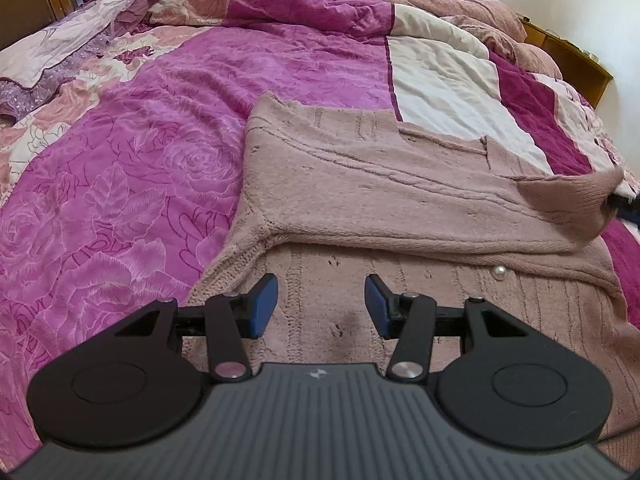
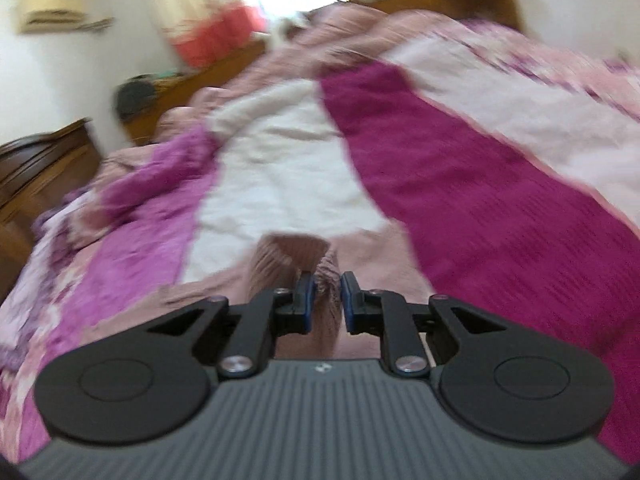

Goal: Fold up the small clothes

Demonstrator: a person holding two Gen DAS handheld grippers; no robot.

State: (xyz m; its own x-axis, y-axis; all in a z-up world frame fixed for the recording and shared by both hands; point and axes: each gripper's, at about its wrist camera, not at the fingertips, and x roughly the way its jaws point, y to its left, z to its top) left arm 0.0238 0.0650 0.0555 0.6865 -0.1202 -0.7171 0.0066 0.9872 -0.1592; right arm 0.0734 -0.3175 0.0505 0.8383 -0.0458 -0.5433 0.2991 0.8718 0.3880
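Item: dusty-pink knitted cardigan (image 1: 400,200), spread at centre right of the frame on a magenta rose-patterned quilt (image 1: 120,184). One side is seen folded over; further folds are judged outstanding. Left gripper (image 1: 321,306): held low over the knit, fingers wide apart, nothing held. Right gripper (image 2: 327,300): nearly closed, pinching a ribbed cuff (image 2: 326,276).

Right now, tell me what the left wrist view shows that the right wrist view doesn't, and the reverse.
Left wrist only: the open left claw over the laid-out cardigan, with its pearl button and a sleeve folded across the body. Right wrist only: the right claw shut on the ribbed cuff, plus a wall air conditioner, all blurred. Both: the pink cardigan, the magenta quilt and its white panel.
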